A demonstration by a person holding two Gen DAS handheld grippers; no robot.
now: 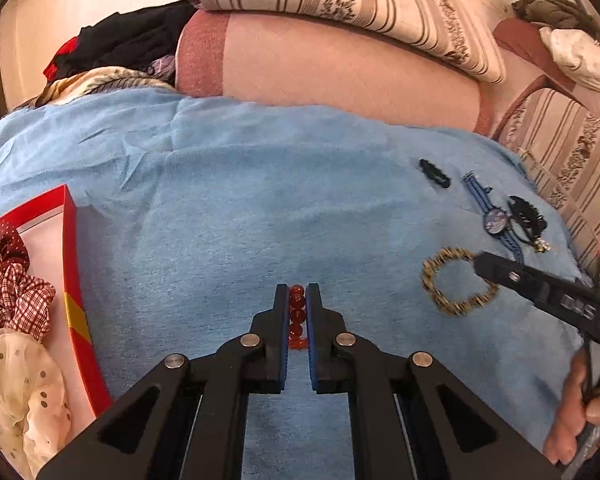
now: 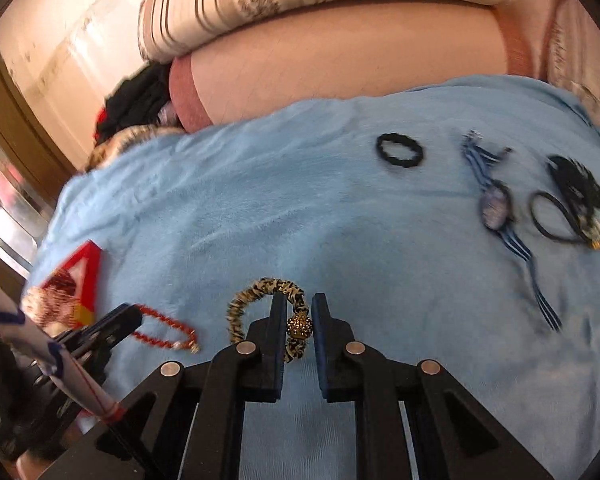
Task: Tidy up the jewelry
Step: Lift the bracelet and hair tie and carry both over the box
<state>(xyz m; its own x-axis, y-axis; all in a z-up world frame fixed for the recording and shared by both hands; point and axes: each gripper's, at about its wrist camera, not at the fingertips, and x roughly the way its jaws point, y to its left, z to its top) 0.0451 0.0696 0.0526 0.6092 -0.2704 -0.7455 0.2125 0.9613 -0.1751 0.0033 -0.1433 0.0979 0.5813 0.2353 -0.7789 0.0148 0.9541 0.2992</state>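
Left tongs (image 1: 297, 304) pinching red bead bracelet (image 1: 297, 312) tight between blue pads, low over blue blanket (image 1: 228, 216). Right tongs (image 2: 299, 322) squeezed onto leopard-print bracelet (image 2: 256, 294) at its glittery gold bead (image 2: 299, 326), loop trailing left on blanket. Beyond, up right: black hair tie (image 2: 399, 156), blue striped watch (image 2: 496, 204), black elastic with charm (image 2: 560, 216), black clip (image 2: 578, 180). Far left: red box (image 1: 73, 280) holding checked scrunchie (image 1: 12, 300) and cream scrunchie (image 1: 24, 384). Behind: pink bolster (image 1: 332, 68), striped pillow (image 1: 340, 0).
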